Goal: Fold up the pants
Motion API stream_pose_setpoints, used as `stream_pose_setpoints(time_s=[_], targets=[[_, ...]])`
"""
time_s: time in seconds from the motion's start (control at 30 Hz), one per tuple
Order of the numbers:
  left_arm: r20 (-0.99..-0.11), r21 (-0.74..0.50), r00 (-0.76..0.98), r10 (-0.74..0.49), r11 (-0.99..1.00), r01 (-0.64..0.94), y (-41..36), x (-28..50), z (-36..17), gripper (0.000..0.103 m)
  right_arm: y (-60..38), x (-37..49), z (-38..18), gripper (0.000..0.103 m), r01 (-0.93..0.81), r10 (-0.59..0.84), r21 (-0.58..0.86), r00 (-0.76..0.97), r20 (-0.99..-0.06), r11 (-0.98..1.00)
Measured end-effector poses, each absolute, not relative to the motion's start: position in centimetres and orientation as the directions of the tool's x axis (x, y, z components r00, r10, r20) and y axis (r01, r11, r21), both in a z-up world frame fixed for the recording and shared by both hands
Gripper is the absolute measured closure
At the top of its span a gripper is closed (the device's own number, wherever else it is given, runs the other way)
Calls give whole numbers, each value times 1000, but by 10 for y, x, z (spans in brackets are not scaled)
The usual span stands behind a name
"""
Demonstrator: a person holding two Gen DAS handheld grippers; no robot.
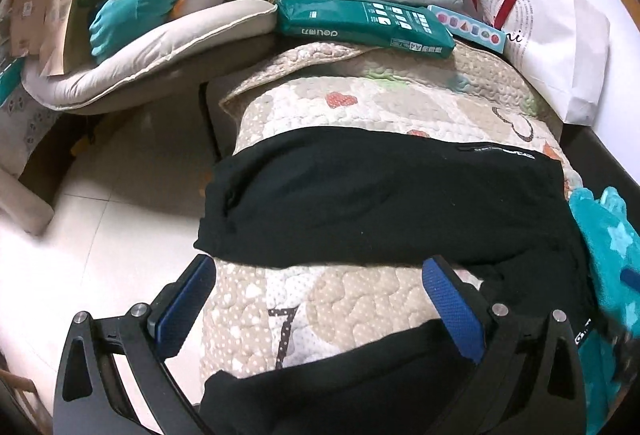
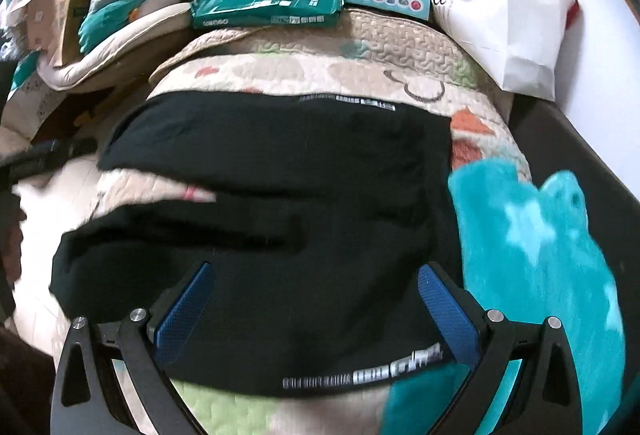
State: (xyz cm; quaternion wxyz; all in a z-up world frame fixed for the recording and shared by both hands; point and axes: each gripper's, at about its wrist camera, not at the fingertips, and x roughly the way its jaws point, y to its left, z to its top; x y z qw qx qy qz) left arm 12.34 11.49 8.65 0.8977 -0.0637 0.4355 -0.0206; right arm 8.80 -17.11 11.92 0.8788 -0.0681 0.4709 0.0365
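Claws both stand wide apart and hold nothing. The left claw [image 1: 320,275] hovers over the quilt [image 1: 360,299], between the two legs of the black pants [image 1: 380,203]; its right pad sits at the pants' edge, contact unclear. The right claw [image 2: 316,279] hangs just above the pants [image 2: 280,235], which lie spread across the quilt [image 2: 320,63], beside a teal plush blanket [image 2: 532,255]. White lettering on the pants is too blurred to read. Behind, a green paper pack [image 1: 360,21] reads "deli" and "A4", upside down.
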Motion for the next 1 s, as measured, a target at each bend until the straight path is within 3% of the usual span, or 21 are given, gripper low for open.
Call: stream_pose_setpoints(time_s=[0.23,0.57,1.0], targets=[[-788,-101,610,-85,995,8,106,136,80,0,-165,141,116,0,-178,-44,-180,582,-812,968],[-801,-101,593,-83,995,2,107,143,73,0,-184,185,91,0,-177,-44,-167,545,-837,970],[-786,71,618,18,996,61,87,142,71,0,-209,213,71,0,-145,-40,-136,525,-850,980]])
